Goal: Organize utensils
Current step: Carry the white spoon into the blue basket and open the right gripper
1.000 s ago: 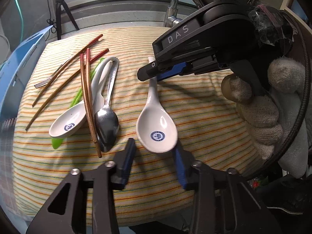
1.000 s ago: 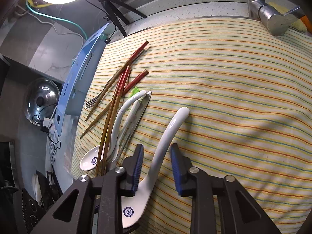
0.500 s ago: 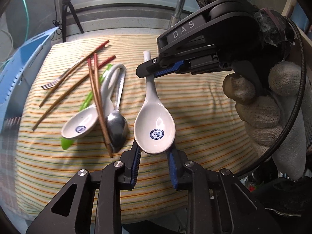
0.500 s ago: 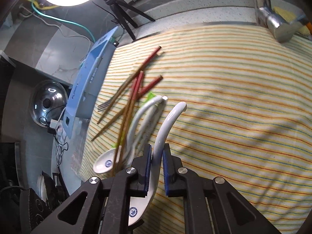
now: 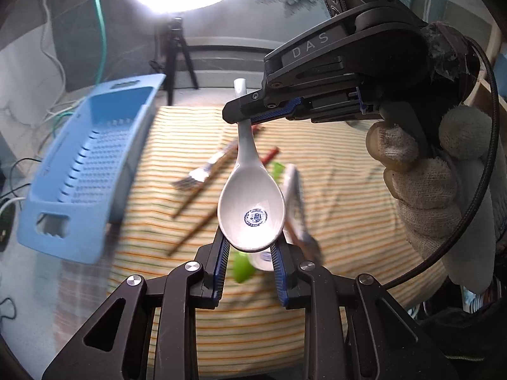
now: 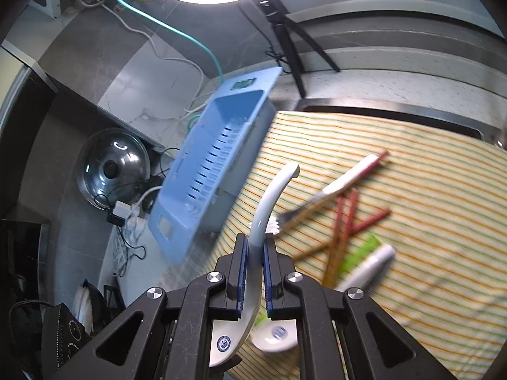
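Spoon: the white ceramic spoon [image 5: 250, 209] had left the striped cloth [image 5: 348, 164] and hung in the air.
Right gripper [image 6: 253, 272]: fingers clamped on its handle.
Left gripper [image 5: 250, 266]: fingers pinching its bowl.
Meaning: lifted; blue basket [image 5: 85, 171], left of the fingers, probably next.

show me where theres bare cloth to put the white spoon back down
Bare striped cloth lies right of the chopsticks and second spoon in the right wrist view. It is crowded around the fork. The blue basket interior looks free.
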The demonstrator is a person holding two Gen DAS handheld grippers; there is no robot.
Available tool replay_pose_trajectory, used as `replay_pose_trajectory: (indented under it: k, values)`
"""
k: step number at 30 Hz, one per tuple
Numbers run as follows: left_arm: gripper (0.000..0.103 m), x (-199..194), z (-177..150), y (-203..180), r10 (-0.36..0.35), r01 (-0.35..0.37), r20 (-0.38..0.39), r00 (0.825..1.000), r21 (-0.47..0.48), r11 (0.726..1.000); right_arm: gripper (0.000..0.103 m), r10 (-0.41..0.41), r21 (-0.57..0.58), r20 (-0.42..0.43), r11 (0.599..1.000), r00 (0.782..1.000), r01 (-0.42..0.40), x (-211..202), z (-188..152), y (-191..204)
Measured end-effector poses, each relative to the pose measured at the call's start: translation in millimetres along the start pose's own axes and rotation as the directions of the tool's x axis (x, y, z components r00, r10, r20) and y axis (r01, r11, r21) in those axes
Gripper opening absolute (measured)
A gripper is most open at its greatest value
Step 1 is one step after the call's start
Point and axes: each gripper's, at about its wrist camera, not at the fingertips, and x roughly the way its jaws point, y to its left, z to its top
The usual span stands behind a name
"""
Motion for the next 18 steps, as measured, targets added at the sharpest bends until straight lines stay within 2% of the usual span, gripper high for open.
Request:
replay_pose_trajectory:
  k: [10,18]
  values:
    - [0.024,-7,26,99,0.086,-0.085,0.023,0.996,-0.036,0.996,0.009,0.019,-0.074,-0.001,0.997,1.0,-0.019,77,62,74]
    - [0.024,9,39,167,0.119,-0.119,-0.003,0.993,-0.067,0.991,0.009,0.012,-0.089,-0.03,0.996,0.999,-0.015,140,98,99]
